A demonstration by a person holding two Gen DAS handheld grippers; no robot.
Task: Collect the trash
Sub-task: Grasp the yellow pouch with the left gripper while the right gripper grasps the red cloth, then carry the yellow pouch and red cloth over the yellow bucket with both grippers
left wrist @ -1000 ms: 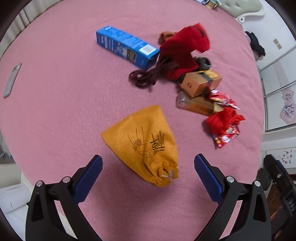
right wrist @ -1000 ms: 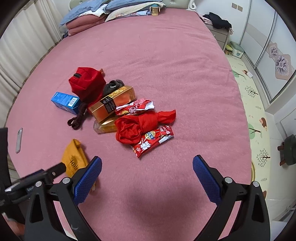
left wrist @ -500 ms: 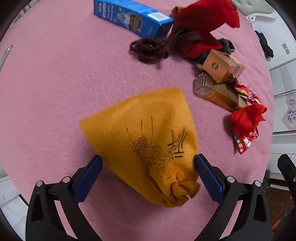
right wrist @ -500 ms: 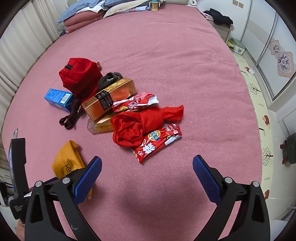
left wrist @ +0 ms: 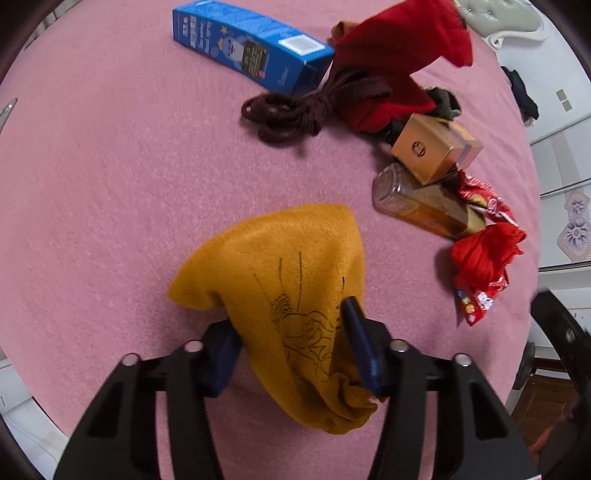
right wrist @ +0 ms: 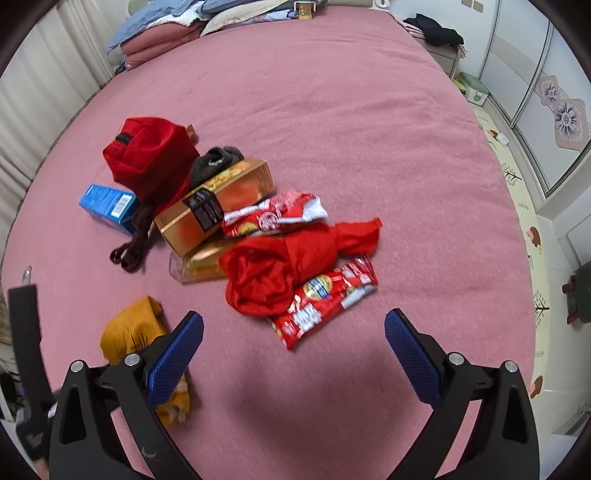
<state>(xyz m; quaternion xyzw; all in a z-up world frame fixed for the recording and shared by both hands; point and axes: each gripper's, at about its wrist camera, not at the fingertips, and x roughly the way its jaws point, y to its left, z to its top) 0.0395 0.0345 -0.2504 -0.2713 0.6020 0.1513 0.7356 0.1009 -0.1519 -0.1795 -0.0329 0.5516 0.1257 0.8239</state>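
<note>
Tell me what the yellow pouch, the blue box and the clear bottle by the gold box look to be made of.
Yellow pouch: soft matte fabric, probably felt or brushed cloth; the surface is fuzzy and it bunches where the left gripper pinches it.
Blue box: printed cardboard with a slight sheen, crisp folded edges.
Clear bottle: transparent glass or hard plastic, cannot tell which; amber contents show through.

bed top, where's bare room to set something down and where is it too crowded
The pink blanket is bare from the clutter back to the pillows, and to the right of the red wrapper. It is also bare left of the yellow pouch and blue box. Crowded: the pile from the red bag past the gold box to the wrapper.
</note>
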